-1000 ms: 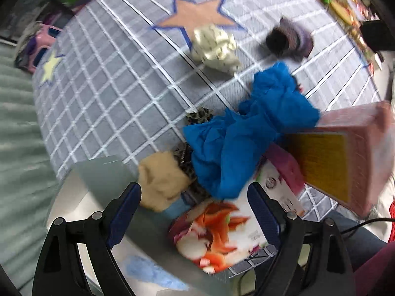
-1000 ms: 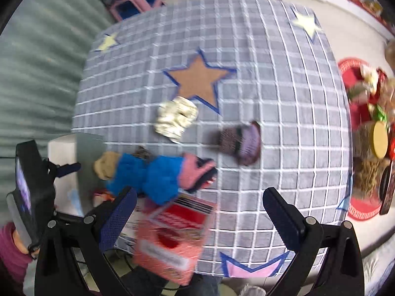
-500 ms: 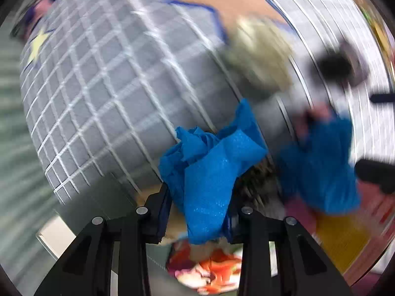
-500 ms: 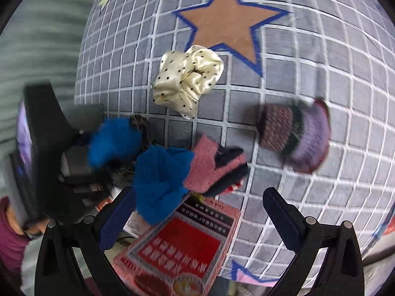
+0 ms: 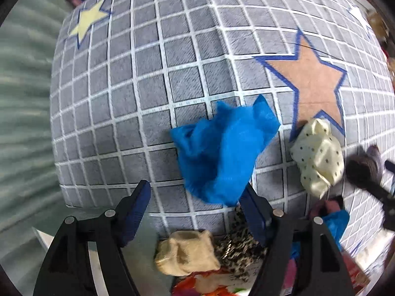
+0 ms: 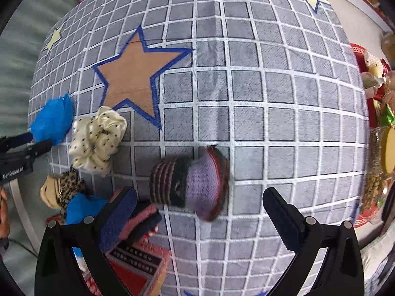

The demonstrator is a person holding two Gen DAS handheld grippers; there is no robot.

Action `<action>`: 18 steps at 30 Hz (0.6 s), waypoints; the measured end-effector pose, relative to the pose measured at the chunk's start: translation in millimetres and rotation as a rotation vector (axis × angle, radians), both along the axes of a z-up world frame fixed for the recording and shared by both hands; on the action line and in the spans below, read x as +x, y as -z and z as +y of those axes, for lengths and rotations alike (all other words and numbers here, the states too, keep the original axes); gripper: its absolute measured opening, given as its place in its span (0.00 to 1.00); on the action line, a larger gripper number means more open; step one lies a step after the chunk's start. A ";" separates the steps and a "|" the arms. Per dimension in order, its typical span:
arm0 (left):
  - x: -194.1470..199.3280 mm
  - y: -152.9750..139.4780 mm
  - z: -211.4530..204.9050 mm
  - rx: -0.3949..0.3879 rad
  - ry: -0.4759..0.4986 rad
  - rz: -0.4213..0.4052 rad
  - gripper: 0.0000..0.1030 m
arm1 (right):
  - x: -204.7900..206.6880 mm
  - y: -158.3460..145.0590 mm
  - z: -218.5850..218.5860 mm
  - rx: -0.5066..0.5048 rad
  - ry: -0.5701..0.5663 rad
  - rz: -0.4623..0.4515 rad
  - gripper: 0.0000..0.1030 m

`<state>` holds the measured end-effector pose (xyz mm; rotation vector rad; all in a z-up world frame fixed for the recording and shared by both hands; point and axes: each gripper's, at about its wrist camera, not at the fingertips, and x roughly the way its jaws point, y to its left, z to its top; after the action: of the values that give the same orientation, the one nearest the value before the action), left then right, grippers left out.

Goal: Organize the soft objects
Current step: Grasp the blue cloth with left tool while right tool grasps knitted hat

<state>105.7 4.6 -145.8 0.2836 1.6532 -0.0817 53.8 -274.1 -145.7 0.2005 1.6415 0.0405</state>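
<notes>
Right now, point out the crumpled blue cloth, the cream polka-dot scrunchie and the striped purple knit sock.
crumpled blue cloth (image 5: 222, 157), left wrist view, middle fold.
cream polka-dot scrunchie (image 6: 96, 140), right wrist view, centre ruffle.
striped purple knit sock (image 6: 197, 185), right wrist view, purple body.

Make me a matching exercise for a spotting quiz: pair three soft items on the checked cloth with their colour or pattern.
Things:
1. scrunchie
2. knitted sock
3. crumpled cloth

Looks:
A. plain bright blue
B. cream with small dark dots
C. purple with dark and reddish stripes

Pairs: 1-B, 2-C, 3-A
</notes>
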 end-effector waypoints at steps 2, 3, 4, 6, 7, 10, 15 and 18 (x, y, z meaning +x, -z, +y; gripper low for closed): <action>4.0 10.2 1.6 -0.004 -0.025 -0.007 0.74 | 2.5 11.6 6.6 -0.005 -0.004 0.004 1.00; 5.0 15.7 4.4 -0.005 -0.031 -0.013 0.74 | 3.1 18.5 9.2 -0.028 -0.015 0.000 1.00; 7.0 18.6 3.1 -0.006 -0.034 -0.018 0.74 | 3.4 23.1 10.3 -0.046 -0.021 -0.002 1.00; 13.4 26.3 -1.3 -0.010 -0.034 -0.020 0.74 | 3.8 33.6 12.3 -0.069 -0.023 -0.001 1.00; 14.9 31.0 -3.7 -0.009 -0.029 -0.020 0.74 | 2.8 37.8 12.8 -0.072 -0.019 0.004 1.00; 18.2 42.0 -17.6 0.012 0.006 -0.029 0.77 | -1.6 51.9 12.1 -0.070 0.002 0.026 1.00; 29.1 38.0 -40.2 0.012 0.029 -0.086 0.79 | -12.5 61.0 27.3 -0.127 -0.061 0.015 1.00; 36.2 33.1 -49.9 0.005 0.030 -0.089 0.64 | -13.9 64.3 33.8 -0.123 -0.060 0.039 1.00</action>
<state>141.9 -45.3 -178.9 0.3118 1.5610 -0.0865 39.9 -240.2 -210.0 0.0581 1.6831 -0.0195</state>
